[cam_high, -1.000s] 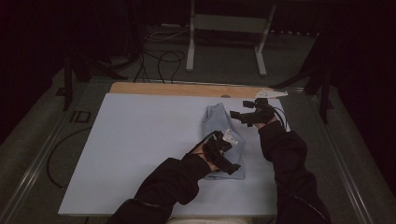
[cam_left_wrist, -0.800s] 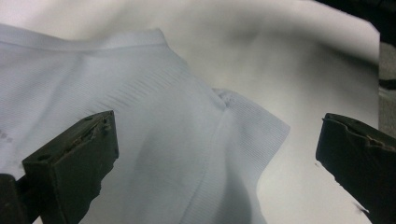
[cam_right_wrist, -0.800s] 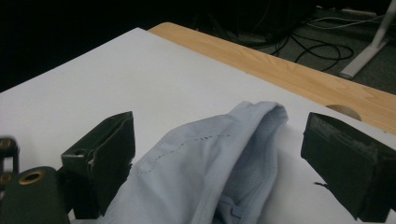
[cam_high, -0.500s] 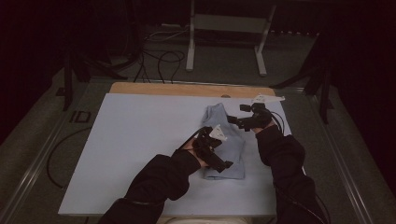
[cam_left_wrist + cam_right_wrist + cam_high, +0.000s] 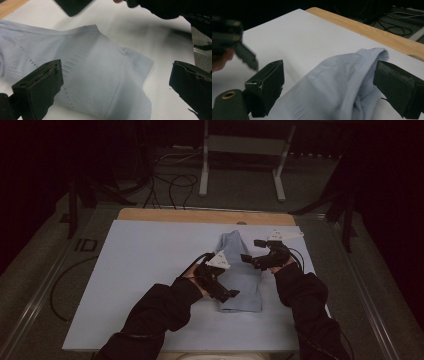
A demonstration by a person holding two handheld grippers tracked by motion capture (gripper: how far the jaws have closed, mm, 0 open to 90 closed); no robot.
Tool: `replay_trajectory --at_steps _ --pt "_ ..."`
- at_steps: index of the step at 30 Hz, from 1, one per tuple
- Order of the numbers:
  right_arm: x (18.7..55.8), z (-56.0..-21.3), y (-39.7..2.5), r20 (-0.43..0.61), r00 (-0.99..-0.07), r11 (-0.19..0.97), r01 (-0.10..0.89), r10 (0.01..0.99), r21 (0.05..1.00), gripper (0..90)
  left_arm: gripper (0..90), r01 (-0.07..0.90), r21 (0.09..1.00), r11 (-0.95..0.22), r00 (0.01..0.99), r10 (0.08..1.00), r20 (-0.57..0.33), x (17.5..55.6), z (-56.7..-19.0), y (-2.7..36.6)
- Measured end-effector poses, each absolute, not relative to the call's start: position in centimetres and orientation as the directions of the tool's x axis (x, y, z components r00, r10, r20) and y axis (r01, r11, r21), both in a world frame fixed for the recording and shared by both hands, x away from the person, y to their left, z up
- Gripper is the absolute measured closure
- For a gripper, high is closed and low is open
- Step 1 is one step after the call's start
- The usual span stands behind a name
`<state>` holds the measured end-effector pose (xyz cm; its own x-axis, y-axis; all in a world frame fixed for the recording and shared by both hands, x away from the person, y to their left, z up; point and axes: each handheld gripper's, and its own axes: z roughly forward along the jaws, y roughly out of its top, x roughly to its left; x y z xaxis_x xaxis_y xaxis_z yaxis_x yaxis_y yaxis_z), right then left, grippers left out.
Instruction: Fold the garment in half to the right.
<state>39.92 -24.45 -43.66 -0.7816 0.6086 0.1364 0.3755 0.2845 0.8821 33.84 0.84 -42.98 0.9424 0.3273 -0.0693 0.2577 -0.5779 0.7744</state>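
Table [image 5: 150, 270]: we are working over a pale sheet with a wooden strip along its far edge.

Garment [image 5: 240, 270]: pale blue knit, lying partly folded right of centre, between the two grippers. We are judging it light, soft and limp, likely to sag and slide on the sheet; a hem or the near corner [image 5: 140, 62] is offering the best hold.

Left gripper [image 5: 227, 295]: jaws spread wide, hovering over the garment's near end.

Right gripper [image 5: 250, 259]: jaws spread wide, holding nothing.

Writing: we are finding no readable label.
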Motion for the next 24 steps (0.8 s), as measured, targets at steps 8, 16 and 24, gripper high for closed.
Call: replay_trajectory --at_steps 8,16,24 --pt "37.9 -44.0 -25.0 0.141 -0.79 0.278 0.369 0.597 0.887 10.0 0.0 0.259 0.775 -0.576 0.936 0.347 -0.055 33.9 -42.8 3.7" --pt "35.9 -44.8 -25.7 0.159 -0.796 0.259 0.368 0.584 0.893 9.9 0.0 0.262 0.786 -0.56 0.93 0.363 -0.051 33.6 -43.0 6.4" --pt "34.3 -45.8 -26.3 0.152 -0.807 0.278 0.363 0.571 0.889 9.9 0.0 0.278 0.776 -0.566 0.918 0.395 -0.041 33.0 -43.9 9.4"
